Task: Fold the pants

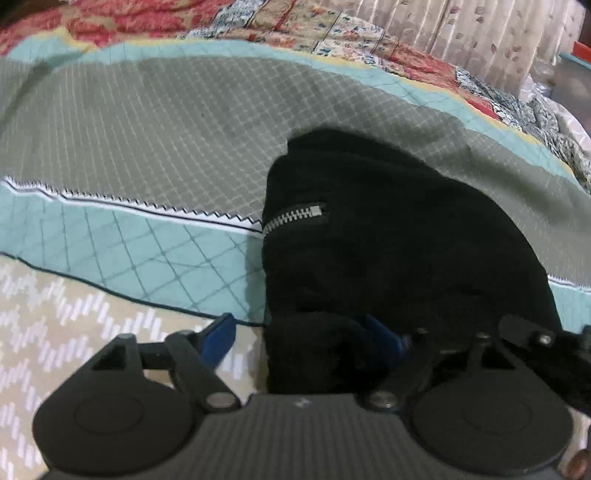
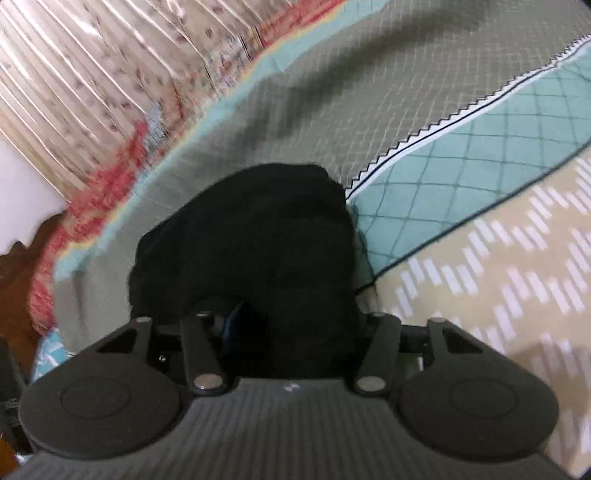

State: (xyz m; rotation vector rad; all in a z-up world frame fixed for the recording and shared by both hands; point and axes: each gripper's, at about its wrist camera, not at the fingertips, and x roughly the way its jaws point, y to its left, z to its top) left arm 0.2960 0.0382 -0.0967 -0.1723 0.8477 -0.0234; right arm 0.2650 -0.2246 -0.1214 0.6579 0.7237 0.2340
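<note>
- Where the left wrist view looks down along its fingers, the black pants lie bunched on a bed, filling the frame from centre toward 4 o'clock.
- Left claw: jaws spread wide. One blue fingertip stands clear at 7 o'clock over the cream band of the bedspread; the other blue tip is partly buried in black cloth toward 5 o'clock. The pads do not press together on the fabric.
- Silver zipper: it runs slantwise on the near-left edge of the pants, close to the frame's centre, just beside the zigzag white trim of the bedspread.
- Bedspread zones, left wrist view: grey-green quilted field at 11 o'clock, teal diamond band at 8 o'clock, cream patterned band at 7 o'clock.
- Floral quilt: it lies along 12 o'clock, beyond the bedspread.
- Pleated curtain: it hangs at 1 o'clock.
- Right claw: the pants heap at the frame's centre and drape over the fingers, hiding the tips apart from a dark blue glimpse at 6 o'clock. The linkage arms stand moderately apart; whether the pads grip the cloth cannot be told.
- Right wrist view, background: the curtain at 10 o'clock, the bedspread from 12 to 4 o'clock. Motion blur softens this view.
</note>
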